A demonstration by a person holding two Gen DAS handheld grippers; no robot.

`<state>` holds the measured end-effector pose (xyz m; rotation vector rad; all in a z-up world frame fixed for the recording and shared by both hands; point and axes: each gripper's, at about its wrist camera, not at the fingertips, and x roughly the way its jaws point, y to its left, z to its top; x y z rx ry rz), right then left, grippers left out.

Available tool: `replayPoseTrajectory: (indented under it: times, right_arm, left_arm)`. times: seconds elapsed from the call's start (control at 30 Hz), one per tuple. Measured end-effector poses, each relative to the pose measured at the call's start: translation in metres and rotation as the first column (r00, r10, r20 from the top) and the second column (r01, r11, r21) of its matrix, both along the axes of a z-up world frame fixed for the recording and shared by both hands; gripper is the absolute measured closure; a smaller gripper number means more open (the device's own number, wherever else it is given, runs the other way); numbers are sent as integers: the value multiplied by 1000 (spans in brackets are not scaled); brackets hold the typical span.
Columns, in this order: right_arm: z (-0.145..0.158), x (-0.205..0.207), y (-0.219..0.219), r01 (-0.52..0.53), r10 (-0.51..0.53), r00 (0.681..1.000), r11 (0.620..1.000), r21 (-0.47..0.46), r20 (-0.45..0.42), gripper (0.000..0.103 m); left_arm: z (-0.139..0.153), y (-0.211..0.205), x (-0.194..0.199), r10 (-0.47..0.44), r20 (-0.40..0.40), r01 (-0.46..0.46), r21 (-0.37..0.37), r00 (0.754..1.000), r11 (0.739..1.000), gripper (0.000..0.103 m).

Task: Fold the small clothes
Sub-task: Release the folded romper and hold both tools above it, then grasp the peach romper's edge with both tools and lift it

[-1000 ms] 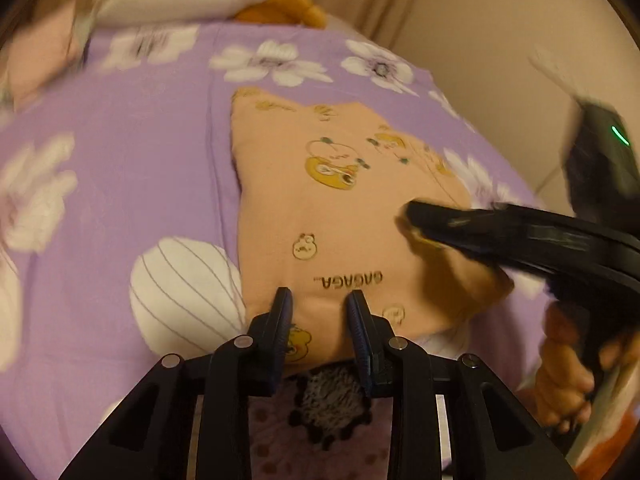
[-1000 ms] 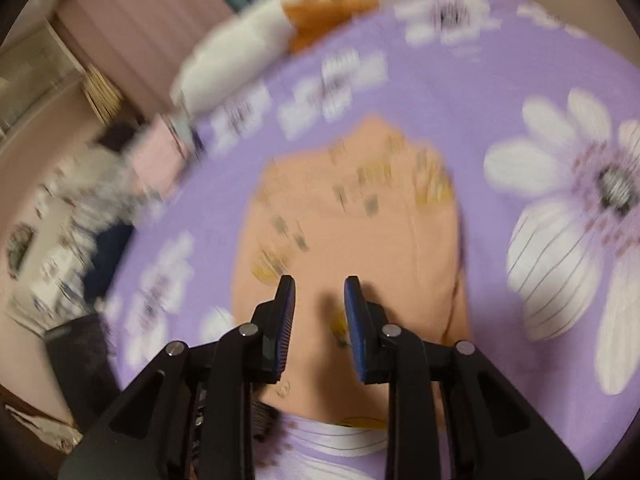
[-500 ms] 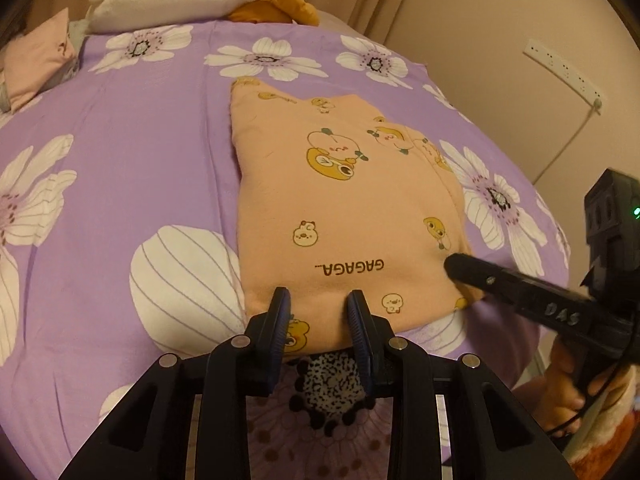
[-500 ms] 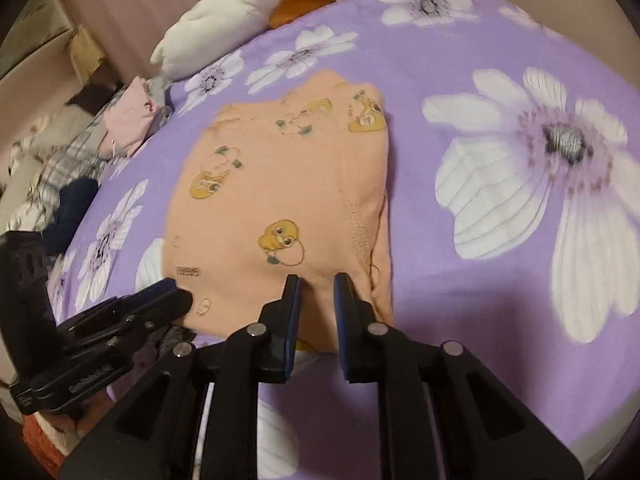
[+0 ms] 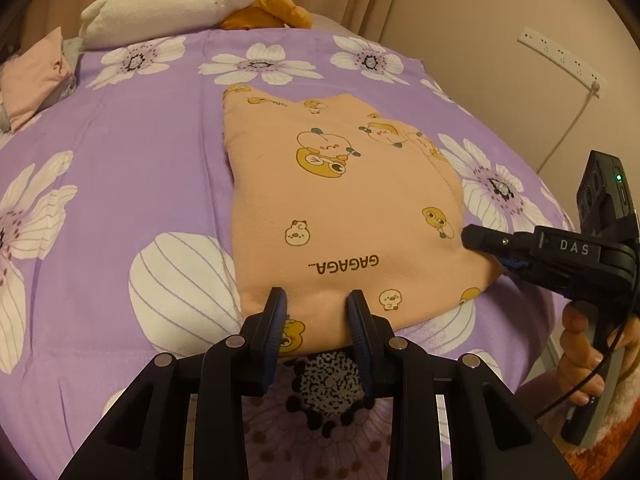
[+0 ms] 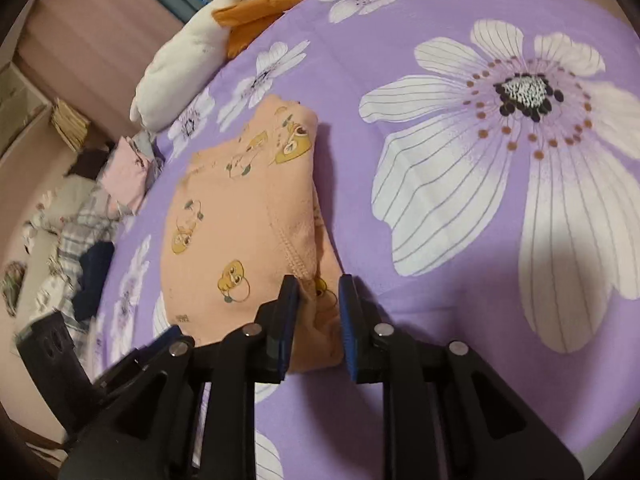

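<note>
The left gripper (image 5: 316, 312) is held low at the near hem of the orange garment (image 5: 340, 208), its jaws parted with the cloth edge lying between them but not pinched; this placement is judged to prepare a lift of that hem for another fold. The right gripper (image 6: 318, 300) is set at the garment's near right corner (image 6: 316, 320), jaws apart and straddling the thick stitched edge, apparently so that both near corners can be raised together. Whether the pads already touch the cloth cannot be told. The garment is laid flat, already folded narrow, on the purple flowered bedspread (image 5: 120, 152), near the bed's front edge. Bare bedspread is left on both sides and beyond the far hem, so room for folding forward is judged ample. Farther back, a white and orange plush toy (image 5: 176, 0) and a pile of other clothes (image 6: 100, 220) are kept well apart.
</note>
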<state>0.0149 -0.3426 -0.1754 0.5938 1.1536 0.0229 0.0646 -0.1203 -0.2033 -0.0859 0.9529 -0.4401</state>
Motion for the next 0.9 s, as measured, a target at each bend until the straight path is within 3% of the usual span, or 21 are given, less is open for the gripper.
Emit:
replayPoseTrajectory:
  times: [0.57,0.73,0.83,0.9]
  right_arm:
    - [0,3,3,-4,4,1000,1000,-28,-10,78]
    - [1,6,10,-17,16,1000,997,-81,-5,77]
    - [2,7,11,-14,13,1000,996,-90,-4,77]
    - [3,8,9,-8,8,1000,996,-85,-5,76]
  left_arm:
    - [0,-3,0,12,-3,-12,5,1000,1000,72]
    - [1,-3,-1,14,-3,-14,3,1000,1000,72]
    - [1,6,7,11,-37,-13,-69,999,998,71]
    - [3,22,18,21,-115,-42,-183,993,982,71]
